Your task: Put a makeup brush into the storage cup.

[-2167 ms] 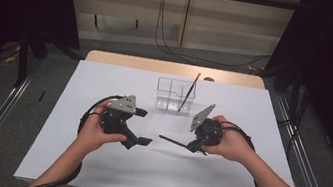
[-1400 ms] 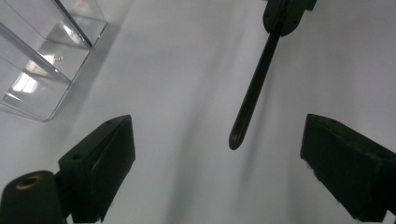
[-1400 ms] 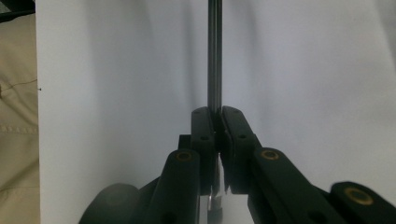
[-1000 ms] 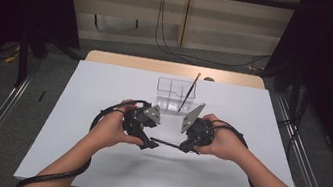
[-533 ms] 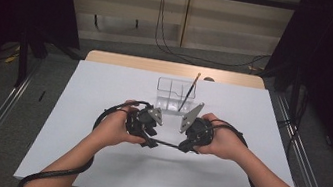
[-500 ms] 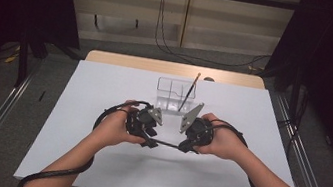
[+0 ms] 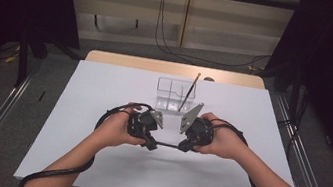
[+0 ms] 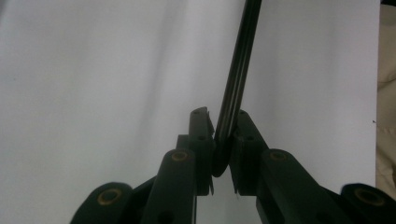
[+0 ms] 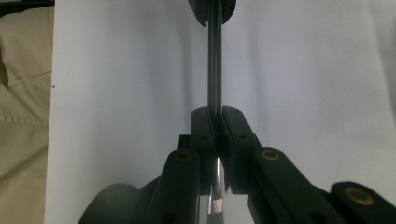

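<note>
- From the high view I look down on a white table (image 7: pixel 92 163) with a person's two forearms coming in from 6 o'clock, one hand-held gripper in each hand, meeting near the middle of the table.
- The left gripper (image 7: pixel 150 144) sits at about 9 o'clock of the table's middle, its jaws pointing toward 3 o'clock.
- The right gripper (image 7: pixel 181 148) sits just beside it at 3 o'clock, its jaws pointing toward 9 o'clock, so the two tools face each other tip to tip.
- Between them runs a thin dark pen (image 7: pixel 165 145), lying level just above the table and bridging the two sets of jaws.
- In the left gripper view, the pen (image 8: pixel 238 74) rises toward 12 o'clock from between my jaws; the jaws have just been closing and now press on its rounded end from both sides.
- In the right gripper view, my jaws are fully closed on the same pen (image 9: pixel 214 65), which runs straight up to 12 o'clock, where the left gripper's tips (image 9: pixel 212 11) clasp its far end.
- At 12 o'clock from the grippers, well apart from them, stands a clear plastic organiser box (image 7: pixel 166 96) with compartments.
- A second thin pen-like stick (image 7: pixel 189 91) leans inside the box's right part, its top tilted toward 1 o'clock.
- A black cable (image 7: pixel 55 174) trails from the left gripper back toward 7 o'clock.
</note>
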Demonstrator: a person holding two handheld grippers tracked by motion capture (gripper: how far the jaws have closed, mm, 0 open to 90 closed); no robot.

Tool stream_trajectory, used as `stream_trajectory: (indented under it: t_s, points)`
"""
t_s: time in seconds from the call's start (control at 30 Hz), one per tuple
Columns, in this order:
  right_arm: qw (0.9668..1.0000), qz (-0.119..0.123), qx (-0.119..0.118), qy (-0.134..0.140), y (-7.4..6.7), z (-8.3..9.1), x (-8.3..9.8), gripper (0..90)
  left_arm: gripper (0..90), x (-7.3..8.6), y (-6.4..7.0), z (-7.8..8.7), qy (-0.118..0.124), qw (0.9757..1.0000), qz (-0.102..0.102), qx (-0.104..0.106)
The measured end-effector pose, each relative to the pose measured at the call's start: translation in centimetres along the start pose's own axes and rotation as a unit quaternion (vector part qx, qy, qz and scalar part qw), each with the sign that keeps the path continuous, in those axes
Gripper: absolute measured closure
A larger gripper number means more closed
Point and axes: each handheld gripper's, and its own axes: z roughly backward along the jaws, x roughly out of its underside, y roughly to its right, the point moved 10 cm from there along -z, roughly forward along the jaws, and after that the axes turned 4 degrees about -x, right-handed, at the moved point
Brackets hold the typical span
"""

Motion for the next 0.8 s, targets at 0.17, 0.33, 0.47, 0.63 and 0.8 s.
stream_trajectory:
  t_s: [0.17, 0.33, 0.47, 0.63, 0.8]
  points:
    - [1.0, 0.0, -0.003, -0.002, -0.04, 0.11, 0.05, 84.4, 81.6, -0.07, 0.06, 0.02, 0.0, 1.0, -0.004, -0.002]
    - [1.0, 0.003, -0.002, 0.001, 0.05, 0.1, 0.07, 84.3, 81.8, -0.1, 0.11, 0.04, 0.001, 1.0, -0.004, -0.002]
    - [1.0, 0.007, -0.002, 0.002, 0.03, -0.02, 0.06, 84.3, 81.9, -0.04, 0.21, -0.07, 0.001, 1.0, -0.003, -0.001]
    - [0.9999, 0.01, -0.006, -0.009, -0.1, -0.1, 0.17, 84.4, 81.4, -0.15, 0.29, -0.15, 0.003, 0.9999, -0.013, 0.0]
    - [0.9999, 0.011, -0.007, -0.006, -0.1, -0.09, 0.01, 84.3, 77.9, -0.86, 0.44, 0.1, 0.02, 0.9997, -0.016, -0.001]
